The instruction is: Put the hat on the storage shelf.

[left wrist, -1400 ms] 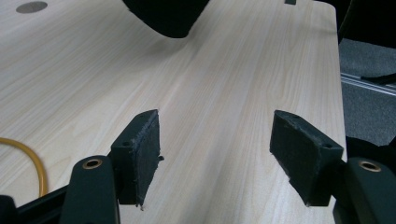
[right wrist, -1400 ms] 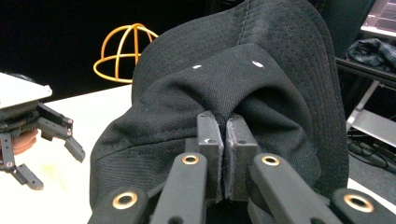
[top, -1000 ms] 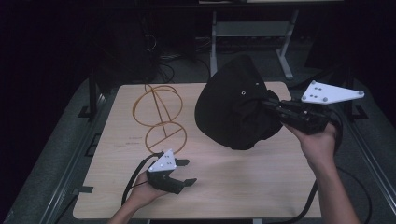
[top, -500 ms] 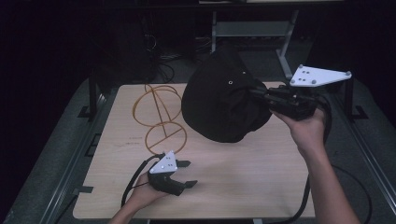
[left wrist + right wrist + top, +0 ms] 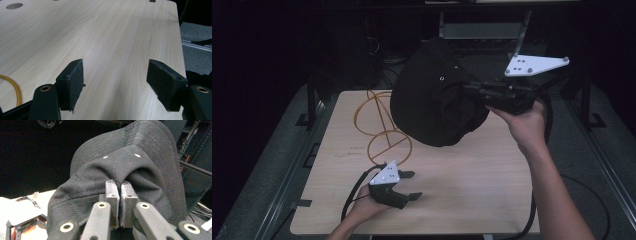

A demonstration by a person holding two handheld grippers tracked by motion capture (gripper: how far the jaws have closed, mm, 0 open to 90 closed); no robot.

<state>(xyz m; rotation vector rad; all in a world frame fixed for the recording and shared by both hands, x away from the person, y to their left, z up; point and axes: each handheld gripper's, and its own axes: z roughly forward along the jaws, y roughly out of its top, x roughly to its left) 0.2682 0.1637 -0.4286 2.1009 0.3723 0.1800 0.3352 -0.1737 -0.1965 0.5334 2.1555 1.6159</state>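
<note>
A black cap (image 5: 432, 102) is held pinched in the right gripper (image 5: 119, 195) above the worktop (image 5: 472, 190); the left gripper (image 5: 410, 185) is rested there, spread.

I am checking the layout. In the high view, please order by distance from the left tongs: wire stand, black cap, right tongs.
1. Wire stand, just beyond the left tongs.
2. Black cap, held up, centre.
3. Right tongs, far right, gripping the cap.

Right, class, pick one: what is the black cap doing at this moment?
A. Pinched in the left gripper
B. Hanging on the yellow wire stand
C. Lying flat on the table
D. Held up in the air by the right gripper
D: the right gripper has its jaws shut on a fold of the black cap, lifted above the table.
</note>
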